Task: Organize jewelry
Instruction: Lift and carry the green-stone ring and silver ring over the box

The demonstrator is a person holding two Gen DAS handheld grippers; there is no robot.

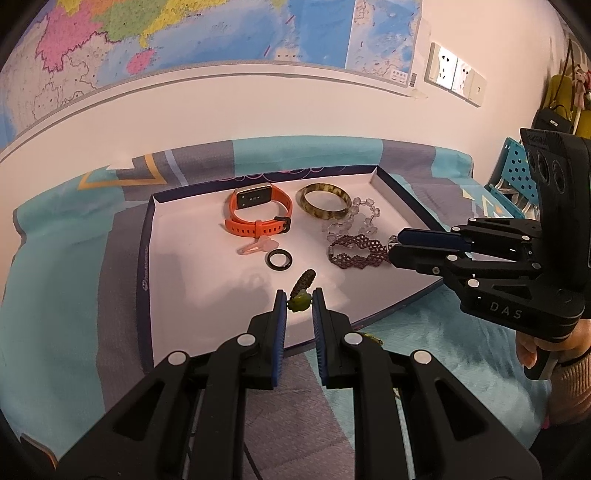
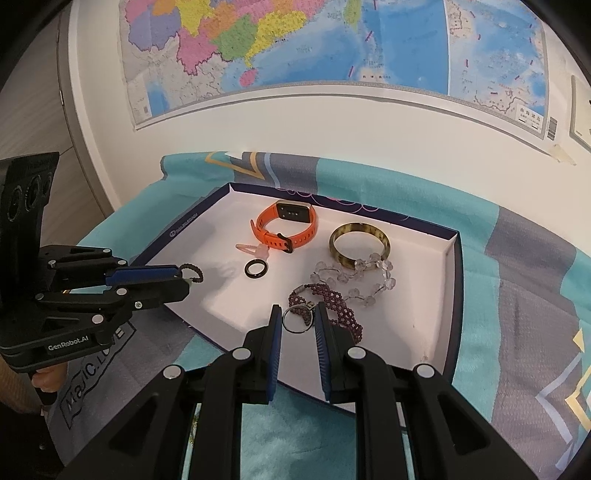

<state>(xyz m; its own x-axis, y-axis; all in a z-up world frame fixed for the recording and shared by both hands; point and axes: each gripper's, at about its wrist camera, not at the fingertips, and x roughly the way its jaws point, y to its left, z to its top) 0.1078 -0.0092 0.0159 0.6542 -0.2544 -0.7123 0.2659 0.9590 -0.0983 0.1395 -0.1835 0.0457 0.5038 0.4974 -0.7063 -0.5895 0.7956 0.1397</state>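
A shallow white tray with a dark blue rim lies on a bedspread. It holds an orange watch, an amber bangle, a clear bead bracelet, a purple bead bracelet, a black ring and a pink clip. My left gripper is shut on a green pendant with a braided cord, over the tray's near edge. My right gripper is shut on a silver ring, just above the purple bracelet.
The teal and grey bedspread surrounds the tray. A map and wall sockets hang behind. A blue perforated basket and hanging bags are at the right. A person's hand grips the right tool.
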